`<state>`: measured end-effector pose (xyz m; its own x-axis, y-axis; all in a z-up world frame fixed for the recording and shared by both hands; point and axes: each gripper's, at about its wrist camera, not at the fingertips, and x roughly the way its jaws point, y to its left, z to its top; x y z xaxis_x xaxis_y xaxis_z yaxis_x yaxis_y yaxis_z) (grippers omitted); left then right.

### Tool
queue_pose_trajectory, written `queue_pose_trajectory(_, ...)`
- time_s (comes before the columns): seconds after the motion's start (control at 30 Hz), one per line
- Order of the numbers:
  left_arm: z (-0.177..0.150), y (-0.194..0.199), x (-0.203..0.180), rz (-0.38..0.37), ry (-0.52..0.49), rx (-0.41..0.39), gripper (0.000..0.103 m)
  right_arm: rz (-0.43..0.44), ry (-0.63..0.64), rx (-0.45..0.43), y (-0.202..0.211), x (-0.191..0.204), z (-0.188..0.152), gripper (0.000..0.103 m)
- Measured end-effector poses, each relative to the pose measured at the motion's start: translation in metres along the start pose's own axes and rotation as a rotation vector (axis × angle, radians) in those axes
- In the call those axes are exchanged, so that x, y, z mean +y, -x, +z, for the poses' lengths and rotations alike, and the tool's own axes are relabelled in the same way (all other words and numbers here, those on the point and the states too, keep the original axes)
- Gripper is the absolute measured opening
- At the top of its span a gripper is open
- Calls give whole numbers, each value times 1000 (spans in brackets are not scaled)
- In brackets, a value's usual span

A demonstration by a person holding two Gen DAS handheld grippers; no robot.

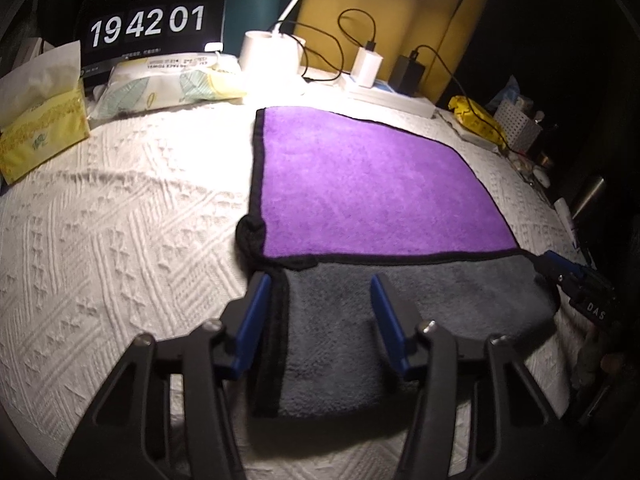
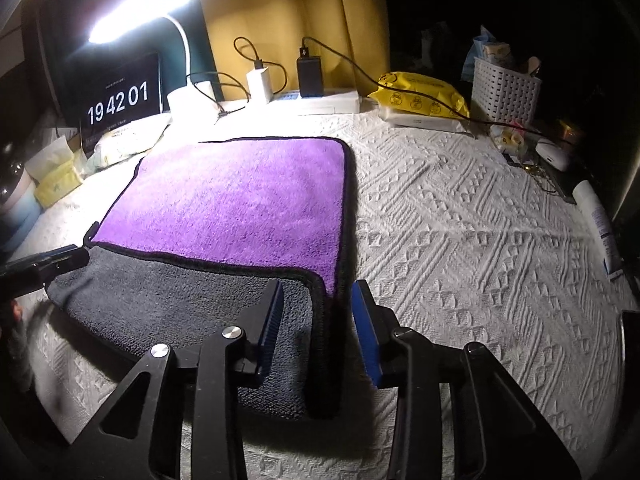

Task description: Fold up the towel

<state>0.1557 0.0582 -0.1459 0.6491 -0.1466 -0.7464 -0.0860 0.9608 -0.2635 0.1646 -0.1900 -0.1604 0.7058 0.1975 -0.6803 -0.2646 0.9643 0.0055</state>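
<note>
A towel, purple [image 1: 360,184] on one face and grey on the other, with black trim, lies on the white textured cloth. Its near part is folded over, so the grey side [image 1: 400,312] faces up. It also shows in the right wrist view [image 2: 240,208]. My left gripper [image 1: 320,304] is open, its blue fingers astride the fold's left edge near the bunched corner. My right gripper [image 2: 316,312] is open, its fingers astride the fold's right edge. Each gripper shows at the edge of the other's view.
At the back stand a clock screen [image 1: 152,28], a lit desk lamp [image 2: 140,12] with its white base, chargers with cables [image 2: 308,72] and a power strip. Tissue packs [image 1: 40,128] lie left. A yellow wipes pack [image 2: 420,96] and white basket [image 2: 504,92] stand right.
</note>
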Motion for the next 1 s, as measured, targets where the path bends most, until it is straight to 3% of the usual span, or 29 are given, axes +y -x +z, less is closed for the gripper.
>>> queue_pose_trajectory(0.17, -2, -2, 0, 3, -15, 15, 50, -4, -1, 35, -9, 1, -2, 35)
queue_pose_trajectory(0.27, -4, -2, -3, 10, -31, 14, 49, -1, 12, 45, -10, 4, -4, 16)
queue_pose_trajectory(0.43, -5, -1, 1, 30, -31, 13, 23, -1, 28, 62, -13, 8, -6, 8)
queue_pose_trajectory(0.63, -7, 6, -2, 16, -41, -7, 11, -22, 64, 19, -3, 16, -4, 5)
queue_pose_trajectory(1.0, 8, 32, -12, -8, -62, -101, 9, -54, 108, -91, 28, 26, 16, 5)
